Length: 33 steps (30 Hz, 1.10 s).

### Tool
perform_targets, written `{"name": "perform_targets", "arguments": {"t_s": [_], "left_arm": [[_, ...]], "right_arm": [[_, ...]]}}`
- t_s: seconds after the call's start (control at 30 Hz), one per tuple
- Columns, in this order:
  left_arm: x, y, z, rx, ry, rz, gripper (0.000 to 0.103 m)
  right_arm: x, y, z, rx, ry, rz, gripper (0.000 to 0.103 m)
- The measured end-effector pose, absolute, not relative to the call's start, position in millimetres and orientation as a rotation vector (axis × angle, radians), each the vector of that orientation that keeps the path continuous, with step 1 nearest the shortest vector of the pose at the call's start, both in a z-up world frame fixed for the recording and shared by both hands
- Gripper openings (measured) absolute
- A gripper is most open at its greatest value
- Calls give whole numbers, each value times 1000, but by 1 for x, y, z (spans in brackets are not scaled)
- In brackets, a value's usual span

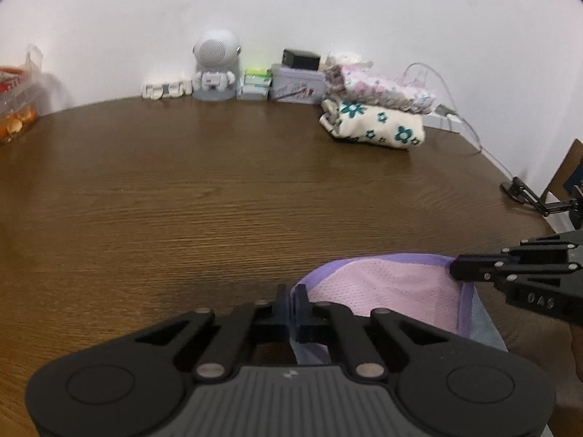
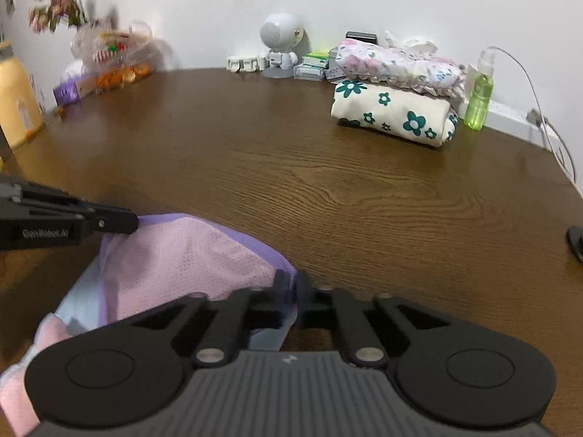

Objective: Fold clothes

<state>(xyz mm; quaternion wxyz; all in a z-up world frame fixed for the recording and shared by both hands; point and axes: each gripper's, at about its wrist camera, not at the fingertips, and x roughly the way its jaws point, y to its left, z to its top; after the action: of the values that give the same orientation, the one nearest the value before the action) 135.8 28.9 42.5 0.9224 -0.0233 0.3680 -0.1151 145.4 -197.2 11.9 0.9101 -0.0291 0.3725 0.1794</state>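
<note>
A pink mesh garment with a purple hem point(image 1: 386, 284) hangs over the near edge of the brown table point(image 1: 218, 189). My left gripper point(image 1: 291, 293) is shut on the hem at its left corner. My right gripper point(image 2: 289, 280) is shut on the hem at its right corner and also shows in the left wrist view point(image 1: 455, 267). The garment point(image 2: 175, 255) stretches between them, its purple edge held up. My left gripper shows at the left of the right wrist view point(image 2: 133, 224).
Two folded floral garments point(image 2: 397, 87) are stacked at the back right. A white astronaut speaker point(image 1: 215, 67), small boxes point(image 1: 297, 80), a green bottle point(image 2: 480, 94), snack bags point(image 2: 109, 62), a yellow bottle point(image 2: 16, 105) and a cable point(image 1: 470, 123) line the wall.
</note>
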Motion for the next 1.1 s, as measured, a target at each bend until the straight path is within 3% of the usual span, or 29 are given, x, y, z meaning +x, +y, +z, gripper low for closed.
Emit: {"name": "perform_targets", "arguments": {"t_s": [0.3, 0.5, 0.6, 0.73, 0.77, 0.9, 1.1], "left_arm": [[40, 28, 79, -71, 593, -260, 1], [-18, 30, 42, -86, 679, -280, 3], [-44, 46, 40, -148, 676, -296, 12], [-55, 58, 66, -164, 584, -285, 34], [-52, 52, 68, -146, 568, -288, 42], [-36, 22, 70, -59, 525, -314, 45], [-23, 8, 25, -10, 687, -319, 43]], "right_arm": [[31, -233, 58, -76, 475, 544, 4], [-37, -239, 39, -121, 482, 638, 4], [-67, -238, 31, -156, 513, 660, 9], [-101, -248, 39, -129, 473, 652, 38], [-104, -250, 44, -100, 454, 650, 38], [-87, -226, 46, -40, 449, 562, 38], [-63, -186, 14, -135, 547, 516, 38]]}}
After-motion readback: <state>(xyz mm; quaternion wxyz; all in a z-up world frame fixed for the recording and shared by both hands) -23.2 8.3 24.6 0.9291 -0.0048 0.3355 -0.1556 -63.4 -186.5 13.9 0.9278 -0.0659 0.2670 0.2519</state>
